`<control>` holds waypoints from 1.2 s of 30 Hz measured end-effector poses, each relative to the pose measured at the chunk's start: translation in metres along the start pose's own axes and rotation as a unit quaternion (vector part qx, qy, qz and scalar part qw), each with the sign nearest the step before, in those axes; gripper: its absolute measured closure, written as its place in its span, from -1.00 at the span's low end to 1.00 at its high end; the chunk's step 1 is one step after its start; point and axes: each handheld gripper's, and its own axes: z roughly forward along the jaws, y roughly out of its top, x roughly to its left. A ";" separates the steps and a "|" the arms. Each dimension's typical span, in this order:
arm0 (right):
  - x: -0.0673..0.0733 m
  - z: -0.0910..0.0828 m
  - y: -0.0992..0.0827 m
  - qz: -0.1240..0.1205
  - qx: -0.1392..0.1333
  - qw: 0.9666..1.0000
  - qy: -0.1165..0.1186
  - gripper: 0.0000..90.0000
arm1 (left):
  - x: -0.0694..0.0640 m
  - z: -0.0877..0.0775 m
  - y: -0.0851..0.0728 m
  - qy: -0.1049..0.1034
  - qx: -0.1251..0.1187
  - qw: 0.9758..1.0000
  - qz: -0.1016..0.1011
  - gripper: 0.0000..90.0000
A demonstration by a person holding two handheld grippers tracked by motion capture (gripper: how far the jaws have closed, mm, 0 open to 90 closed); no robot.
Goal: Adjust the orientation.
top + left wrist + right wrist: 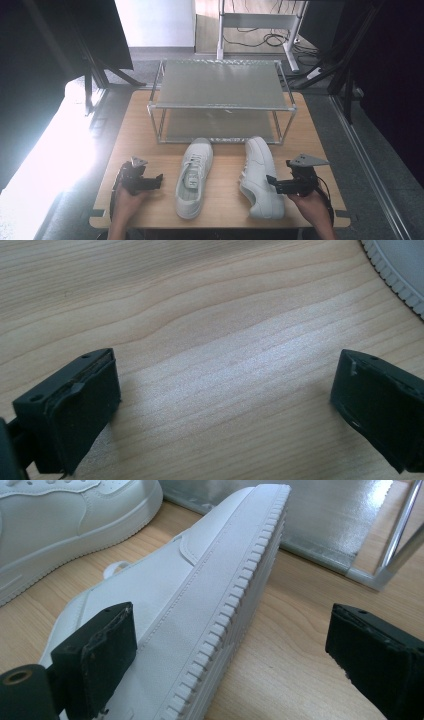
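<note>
Reaching in from the table's near right, the right gripper has its jaws spread wide with nothing between them, one jaw just beside the tipped shoe lying on its side. That shoe sits at the gripper's 9 o'clock, its long axis running 12 to 6 toward the rack. The left gripper, equally agape over bare table, has the upright shoe at its 3 o'clock. The right hand looks better placed to act first.

A lab: cables, stands, bare test table.
</note>
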 end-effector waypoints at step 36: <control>-0.060 -0.026 -0.048 0.040 0.023 0.991 -0.127 -0.68 | -0.001 0.000 0.000 0.002 -0.001 1.000 -0.003 -1.00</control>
